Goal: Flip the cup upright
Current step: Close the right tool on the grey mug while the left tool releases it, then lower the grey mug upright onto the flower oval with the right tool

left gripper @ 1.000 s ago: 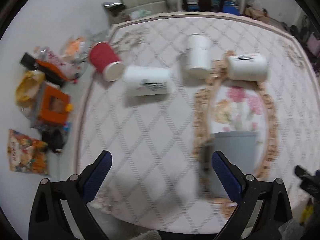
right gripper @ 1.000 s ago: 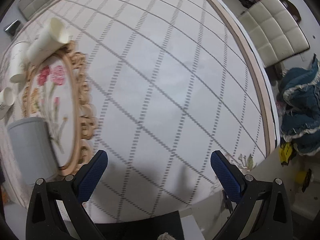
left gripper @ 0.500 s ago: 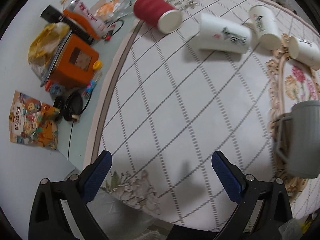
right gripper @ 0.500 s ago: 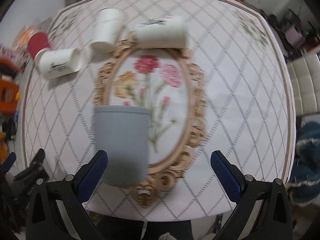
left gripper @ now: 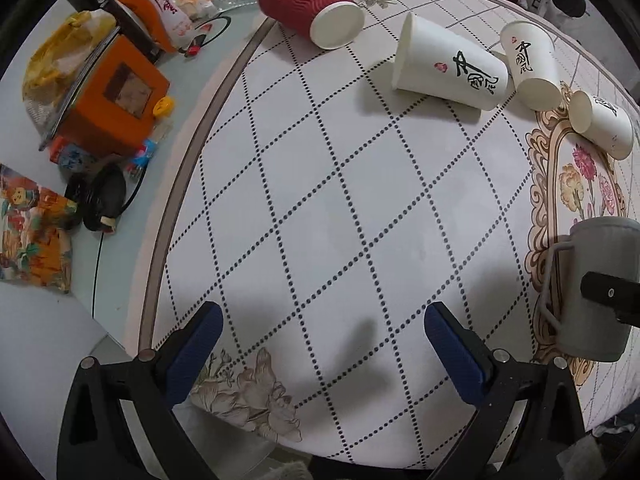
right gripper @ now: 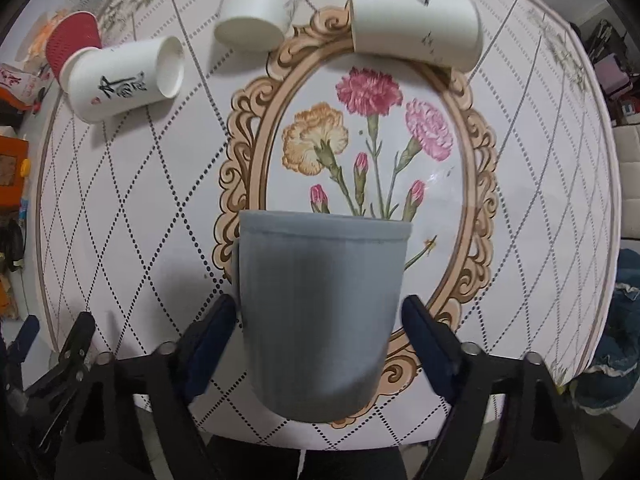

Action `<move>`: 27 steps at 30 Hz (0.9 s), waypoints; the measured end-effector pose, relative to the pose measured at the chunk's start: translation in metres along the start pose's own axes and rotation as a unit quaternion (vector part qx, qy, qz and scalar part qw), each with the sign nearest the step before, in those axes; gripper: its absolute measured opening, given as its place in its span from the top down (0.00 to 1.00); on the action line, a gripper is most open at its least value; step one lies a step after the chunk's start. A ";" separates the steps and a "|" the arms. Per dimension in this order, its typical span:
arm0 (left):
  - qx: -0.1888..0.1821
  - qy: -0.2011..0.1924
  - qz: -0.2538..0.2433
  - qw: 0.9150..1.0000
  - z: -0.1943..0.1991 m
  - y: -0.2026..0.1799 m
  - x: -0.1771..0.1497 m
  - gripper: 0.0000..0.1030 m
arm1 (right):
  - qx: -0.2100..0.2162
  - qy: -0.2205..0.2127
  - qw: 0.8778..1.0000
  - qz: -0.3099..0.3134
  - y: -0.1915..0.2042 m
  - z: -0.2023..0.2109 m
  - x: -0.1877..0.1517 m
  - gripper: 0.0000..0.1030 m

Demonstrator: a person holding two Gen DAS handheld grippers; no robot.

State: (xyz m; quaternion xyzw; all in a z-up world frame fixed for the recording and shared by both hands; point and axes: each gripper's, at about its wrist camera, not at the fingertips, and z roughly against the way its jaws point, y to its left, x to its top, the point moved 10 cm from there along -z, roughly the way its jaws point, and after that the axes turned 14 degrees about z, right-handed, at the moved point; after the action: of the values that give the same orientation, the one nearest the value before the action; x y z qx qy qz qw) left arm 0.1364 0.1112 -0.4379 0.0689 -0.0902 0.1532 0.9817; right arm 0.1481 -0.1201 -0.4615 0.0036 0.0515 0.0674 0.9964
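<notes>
In the left wrist view, the left gripper [left gripper: 320,334] hangs with jaws wide over the patterned desk [left gripper: 320,220], and the grey plastic cup with a handle [left gripper: 596,292] lies at the right. In the right wrist view, the right gripper [right gripper: 318,320] has its jaws narrowed around this cup [right gripper: 320,300], whose rim points toward the white paper cups [right gripper: 416,30] lying further back.

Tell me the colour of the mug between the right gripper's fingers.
The mug is a plain, matte grey-blue, clearest in the right wrist view, between the right gripper fingers.
</notes>
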 end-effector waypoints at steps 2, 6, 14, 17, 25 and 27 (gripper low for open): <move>-0.005 0.002 -0.003 1.000 -0.001 -0.003 0.001 0.00 | 0.003 0.000 1.000 -0.002 -0.001 0.000 0.002 0.19; -0.007 0.008 -0.007 1.000 -0.002 -0.008 0.002 0.00 | 0.005 -0.005 1.000 0.001 -0.001 -0.002 0.007 0.19; -0.018 0.025 -0.007 0.999 -0.006 -0.014 0.002 0.00 | 0.028 -0.020 0.999 -0.007 -0.011 -0.001 0.013 0.20; -0.015 0.029 -0.005 0.999 -0.005 -0.016 0.004 0.00 | 0.027 -0.047 0.998 -0.010 -0.019 0.008 0.016 0.20; -0.017 0.056 0.002 0.998 -0.022 -0.030 0.008 0.00 | 0.022 -0.156 0.987 -0.035 -0.040 0.044 0.040 0.20; -0.016 0.056 0.004 0.998 -0.025 -0.035 0.010 0.00 | 0.008 -0.194 0.980 -0.040 -0.045 0.053 0.051 0.20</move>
State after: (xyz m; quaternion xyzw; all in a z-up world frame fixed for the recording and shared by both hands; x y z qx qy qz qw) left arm 0.1607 0.0848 -0.4642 0.0446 -0.0381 0.1591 0.9855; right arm 0.2094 -0.1578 -0.4149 0.0229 -0.1422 0.0251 0.9892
